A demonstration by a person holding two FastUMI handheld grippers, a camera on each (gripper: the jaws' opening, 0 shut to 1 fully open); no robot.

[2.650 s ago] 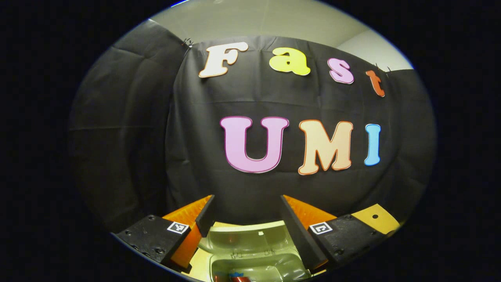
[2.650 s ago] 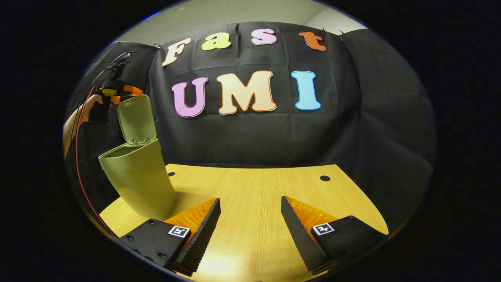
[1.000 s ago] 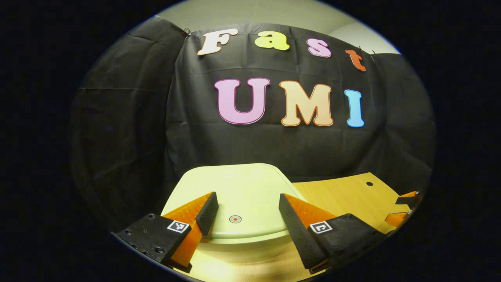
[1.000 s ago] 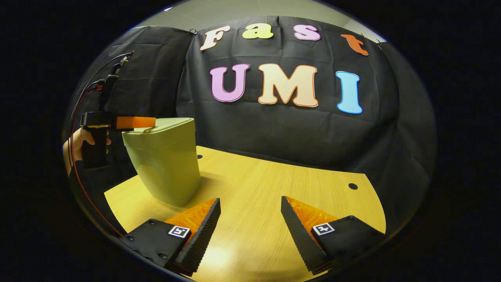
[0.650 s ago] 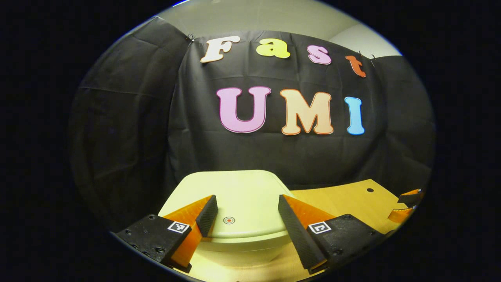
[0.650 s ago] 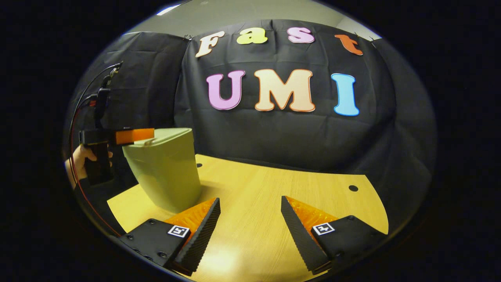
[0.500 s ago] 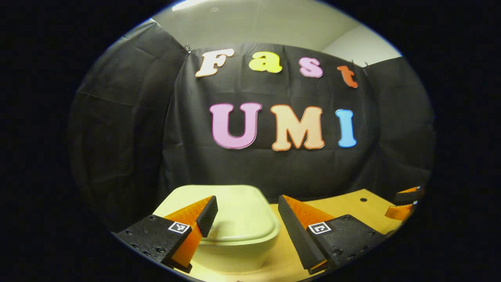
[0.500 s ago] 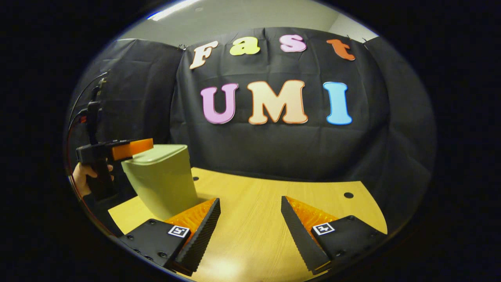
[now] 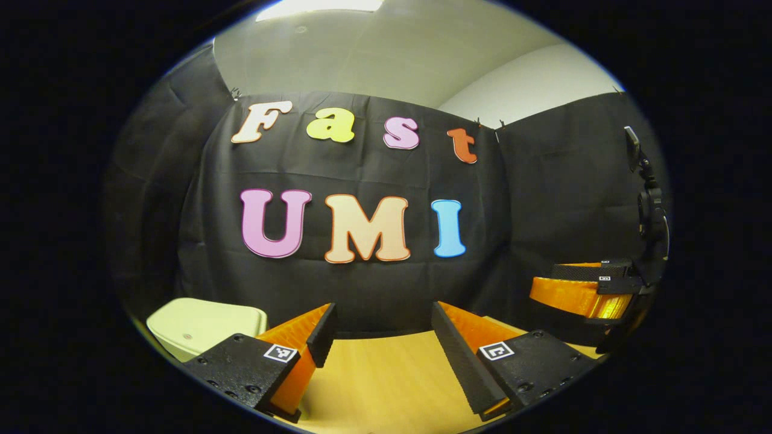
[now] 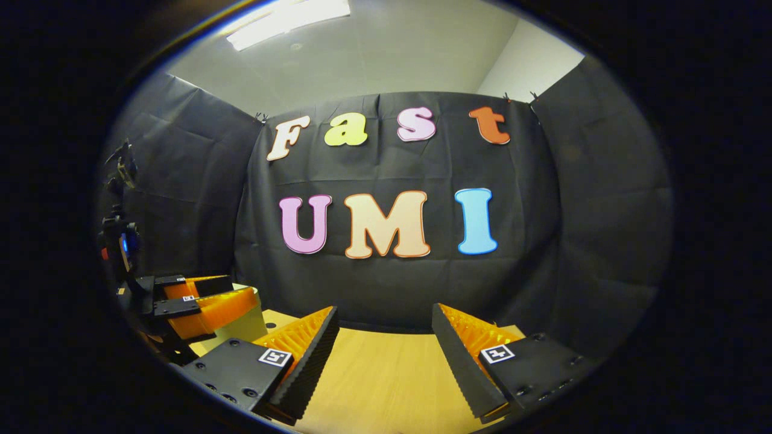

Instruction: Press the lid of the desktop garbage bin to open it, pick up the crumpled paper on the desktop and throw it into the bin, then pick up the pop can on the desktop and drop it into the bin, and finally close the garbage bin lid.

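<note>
In the left gripper view, bare wooden counter [image 9: 386, 386] lies between and ahead of the left tool [image 9: 379, 325], whose fingers stand apart with nothing between them. The closed garbage bin [image 9: 202, 324] stands off to that tool's left side, near its left finger. The right tool [image 9: 582, 292] hangs well off to the right, above the counter's far edge. In the right gripper view, open counter runs ahead of the right tool [image 10: 384, 328] up to the black cloth wall [image 10: 386, 289]; the left tool [image 10: 199, 307] and the bin [image 10: 247, 325] behind it block the left side.

Wooden table [image 9: 386, 374], closed bin [image 9: 199, 322] on it
</note>
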